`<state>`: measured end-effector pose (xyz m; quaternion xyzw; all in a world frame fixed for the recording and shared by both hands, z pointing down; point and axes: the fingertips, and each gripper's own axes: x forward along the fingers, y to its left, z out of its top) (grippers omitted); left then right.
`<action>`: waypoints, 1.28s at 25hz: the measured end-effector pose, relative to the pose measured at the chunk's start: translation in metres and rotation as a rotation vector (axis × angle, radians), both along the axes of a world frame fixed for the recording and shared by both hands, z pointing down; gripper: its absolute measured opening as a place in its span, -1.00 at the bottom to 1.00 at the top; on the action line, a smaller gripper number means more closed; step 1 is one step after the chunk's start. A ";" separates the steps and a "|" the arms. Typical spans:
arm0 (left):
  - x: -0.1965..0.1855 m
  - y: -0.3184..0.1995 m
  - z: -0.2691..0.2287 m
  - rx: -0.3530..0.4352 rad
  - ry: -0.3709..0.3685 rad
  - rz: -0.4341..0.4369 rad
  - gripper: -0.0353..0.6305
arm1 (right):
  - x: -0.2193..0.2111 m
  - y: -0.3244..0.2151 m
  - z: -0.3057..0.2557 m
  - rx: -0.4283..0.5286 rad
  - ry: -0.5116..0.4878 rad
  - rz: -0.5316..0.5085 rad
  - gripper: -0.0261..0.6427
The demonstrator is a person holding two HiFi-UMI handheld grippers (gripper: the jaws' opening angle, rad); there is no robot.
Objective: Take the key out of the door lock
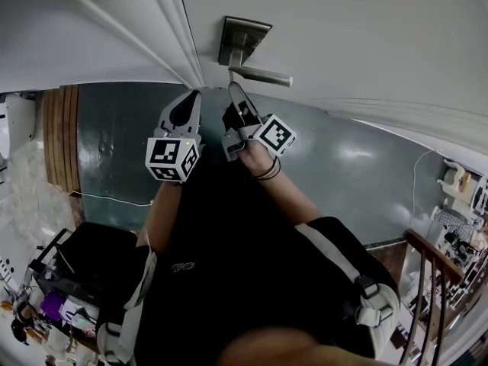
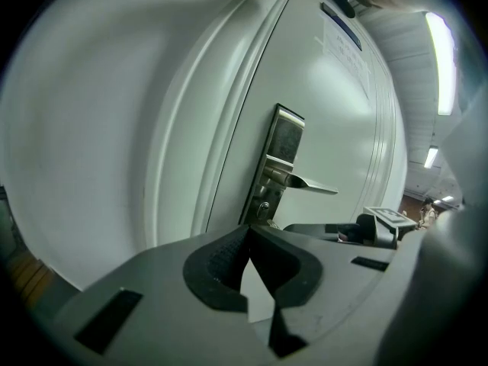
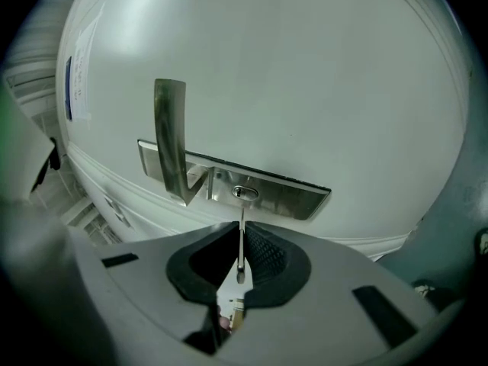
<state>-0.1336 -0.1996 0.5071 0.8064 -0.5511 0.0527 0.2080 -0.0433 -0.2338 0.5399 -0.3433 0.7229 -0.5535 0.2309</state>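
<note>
The white door [image 1: 343, 29] carries a steel lock plate [image 1: 242, 38] with a lever handle [image 1: 263, 75]. In the right gripper view the plate [image 3: 286, 193] and its keyhole [image 3: 244, 193] lie straight ahead. My right gripper [image 3: 241, 233] is shut on a thin metal key [image 3: 241, 244], seen edge-on. The key's tip stands just short of the keyhole. My left gripper [image 2: 250, 233] is shut with nothing in it. It hangs beside the right gripper [image 1: 232, 91], a little left of the lock plate [image 2: 284, 162].
The door frame's moulding [image 1: 179, 29] runs left of the lock. Below is a green floor [image 1: 358, 166]. A black cart [image 1: 76, 273] with small items stands lower left, a wooden railing [image 1: 431, 265] lower right. The person's arms and dark clothing fill the middle.
</note>
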 end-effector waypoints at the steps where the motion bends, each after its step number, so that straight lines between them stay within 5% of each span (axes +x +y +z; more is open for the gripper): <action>1: 0.001 0.001 0.001 0.000 -0.002 -0.005 -0.82 | -0.002 0.001 -0.001 0.016 0.014 -0.020 -0.83; 9: 0.012 0.017 0.001 0.005 -0.008 -0.060 -0.82 | -0.002 0.020 0.004 0.063 0.171 -0.162 -0.83; 21: 0.033 0.051 0.000 0.019 -0.018 -0.172 -0.82 | 0.009 0.056 -0.003 0.336 0.511 -0.394 -0.83; 32: 0.028 0.093 0.004 -0.006 -0.034 -0.253 -0.82 | 0.012 0.089 -0.003 0.535 0.725 -0.510 -0.83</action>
